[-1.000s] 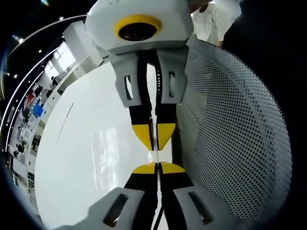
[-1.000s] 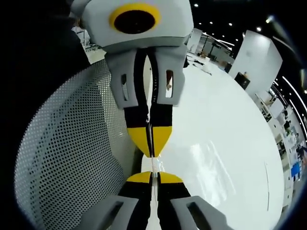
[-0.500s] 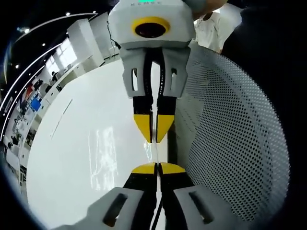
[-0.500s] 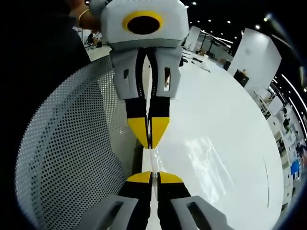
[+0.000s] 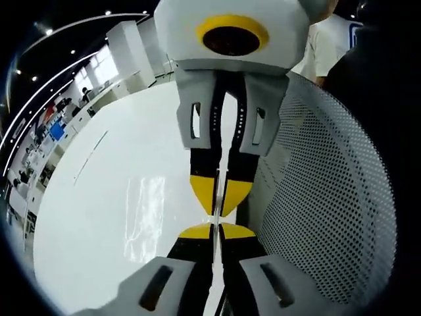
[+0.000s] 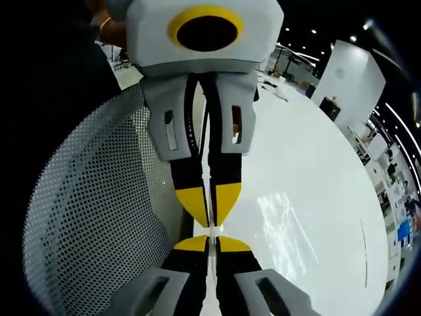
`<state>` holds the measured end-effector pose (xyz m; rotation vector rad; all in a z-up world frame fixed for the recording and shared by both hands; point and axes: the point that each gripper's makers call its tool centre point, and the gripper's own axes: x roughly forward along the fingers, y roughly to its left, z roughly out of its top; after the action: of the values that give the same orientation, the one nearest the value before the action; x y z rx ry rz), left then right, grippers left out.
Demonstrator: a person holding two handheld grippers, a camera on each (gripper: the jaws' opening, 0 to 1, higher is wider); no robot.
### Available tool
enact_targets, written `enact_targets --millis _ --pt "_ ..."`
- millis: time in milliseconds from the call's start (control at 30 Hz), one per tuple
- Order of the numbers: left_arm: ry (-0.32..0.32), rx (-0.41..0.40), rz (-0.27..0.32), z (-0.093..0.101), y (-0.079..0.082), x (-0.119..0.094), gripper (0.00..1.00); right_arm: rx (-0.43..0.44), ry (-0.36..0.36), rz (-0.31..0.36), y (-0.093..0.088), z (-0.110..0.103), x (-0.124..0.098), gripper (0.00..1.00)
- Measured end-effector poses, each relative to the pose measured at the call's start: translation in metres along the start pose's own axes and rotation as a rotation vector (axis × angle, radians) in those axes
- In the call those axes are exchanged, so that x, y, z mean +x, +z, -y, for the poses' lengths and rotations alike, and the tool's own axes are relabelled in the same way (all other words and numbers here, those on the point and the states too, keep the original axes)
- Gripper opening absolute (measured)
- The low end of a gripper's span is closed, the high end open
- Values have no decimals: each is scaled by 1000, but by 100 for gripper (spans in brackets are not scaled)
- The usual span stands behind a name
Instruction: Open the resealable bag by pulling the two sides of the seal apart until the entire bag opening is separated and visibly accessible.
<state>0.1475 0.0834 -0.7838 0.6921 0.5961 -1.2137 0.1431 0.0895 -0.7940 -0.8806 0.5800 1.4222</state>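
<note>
A white glossy table (image 5: pixel 118 217) extends across the left gripper view, with light reflections on its surface; the same table (image 6: pixel 309 197) appears in the right gripper view. A white perforated mesh panel (image 5: pixel 329 217), curved and dotted with small round holes, stands at the table's edge; it shows likewise (image 6: pixel 92 224) in the right gripper view. A person in a white shirt (image 5: pixel 325 49) stands beyond the panel. Ceiling lights (image 6: pixel 314 31) dot the dark ceiling. A white partition wall (image 6: pixel 358 76) stands beyond the table.
</note>
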Motion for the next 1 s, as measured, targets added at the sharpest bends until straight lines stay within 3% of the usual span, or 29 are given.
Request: enact_targets --millis 133,167,367,400,500,1000 --pt "14 -17 12 -1 1 1 0 1 -4 0 1 1 0 0" --pt "71 -2 30 -9 4 0 0 1 -8 0 0 2 -1 0" --pt "50 52 12 -2 3 3 0 0 -6 1 -1 3 -2 0" --pt "58 0 10 -4 2 3 0 -7 -8 1 -1 2 -2 0" --pt "60 -10 20 -5 2 2 0 13 -14 13 -1 6 -4 0" --pt "45 -6 12 -4 -4 -1 0 55 -3 18 -6 3 -3 0"
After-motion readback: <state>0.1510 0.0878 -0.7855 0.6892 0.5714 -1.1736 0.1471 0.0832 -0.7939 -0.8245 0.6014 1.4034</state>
